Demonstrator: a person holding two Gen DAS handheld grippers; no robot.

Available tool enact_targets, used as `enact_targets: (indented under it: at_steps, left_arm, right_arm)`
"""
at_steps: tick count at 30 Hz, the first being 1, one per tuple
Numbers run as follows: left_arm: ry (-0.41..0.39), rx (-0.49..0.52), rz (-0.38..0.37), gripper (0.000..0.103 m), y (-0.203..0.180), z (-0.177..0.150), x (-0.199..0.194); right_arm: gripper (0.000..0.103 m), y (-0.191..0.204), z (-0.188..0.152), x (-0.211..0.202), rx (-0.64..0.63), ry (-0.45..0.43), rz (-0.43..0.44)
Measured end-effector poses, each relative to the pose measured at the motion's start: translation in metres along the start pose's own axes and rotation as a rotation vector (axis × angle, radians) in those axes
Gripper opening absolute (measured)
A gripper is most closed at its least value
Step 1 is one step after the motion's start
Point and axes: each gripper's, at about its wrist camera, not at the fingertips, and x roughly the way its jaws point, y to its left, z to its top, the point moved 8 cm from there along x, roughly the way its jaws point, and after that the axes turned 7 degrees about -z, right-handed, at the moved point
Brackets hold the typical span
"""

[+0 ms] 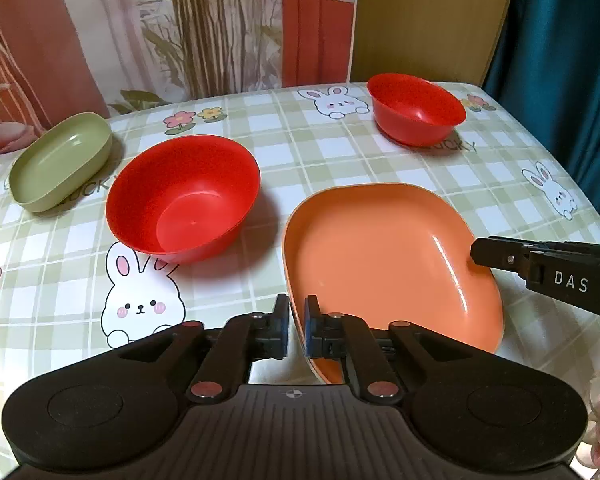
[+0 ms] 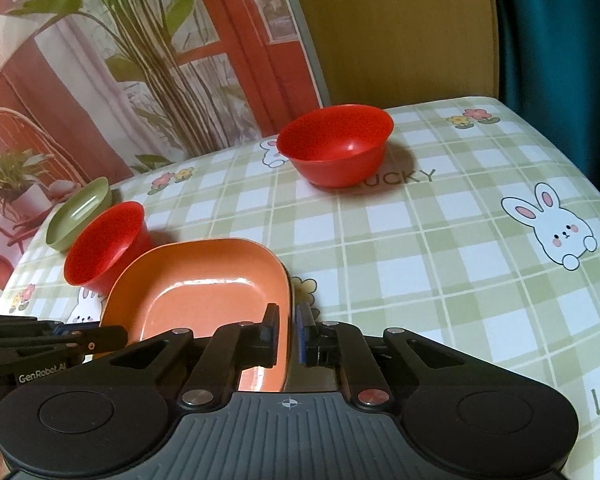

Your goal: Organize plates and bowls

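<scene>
Nearest to both cameras is the orange plate point(image 1: 384, 264), which lies on the table point(image 1: 340, 152) under a checked cloth with rabbits. The left gripper point(image 1: 297, 330) is closed on the near left rim of this plate, one finger inside the wall and one outside. The right gripper point(image 2: 287, 334) is closed on the rim at the plate's right side in the same way. So the plate is held from two sides at once.

The plate looks like thin, glossy plastic, so I judge it light and stiff, not fragile, but rather slippery. The raised rim is the only good place to hold it, because the flat bottom gives the fingers nothing to pinch. With two holds it should stay level; with one hold on the edge it could tilt or slide out. The plate is empty.

A little farther, left of the plate, stands a large red bowl point(image 1: 184, 198), close to the plate but, I think, not touching it. It is also empty and looks like the same light plastic, with a thin rim that could be pinched.

Farther to the left edge sits a green oval dish point(image 1: 60, 164), empty too. At the far right side of the table stands a smaller red bowl point(image 1: 416, 108), well apart from the others, with nothing inside.
</scene>
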Motion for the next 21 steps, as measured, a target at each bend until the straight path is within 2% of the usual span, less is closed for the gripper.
enact_targets:
  at_steps: [4, 6, 9, 18, 21]
  left_arm:
    - [0.001, -0.001, 0.008, 0.018, 0.004, 0.002, 0.002]
    - [0.003, -0.009, 0.013, 0.026, 0.008, 0.002, 0.004]
    - [0.005, -0.015, 0.02, 0.032, 0.011, 0.002, 0.007]
    - [0.02, -0.018, 0.011, 0.034, 0.013, 0.005, 0.012]
    - [-0.008, -0.025, -0.012, 0.034, 0.017, 0.01, 0.0]
  right_arm:
    - [0.015, 0.001, -0.001, 0.002, -0.013, 0.004, -0.01]
    - [0.015, 0.001, -0.002, 0.005, -0.02, 0.013, -0.019]
    - [0.015, 0.001, -0.006, 0.011, -0.023, 0.034, -0.029]
    - [0.017, 0.0, -0.005, 0.007, -0.011, 0.039, -0.021]
    - [0.017, 0.005, 0.003, -0.004, -0.012, 0.017, -0.002]
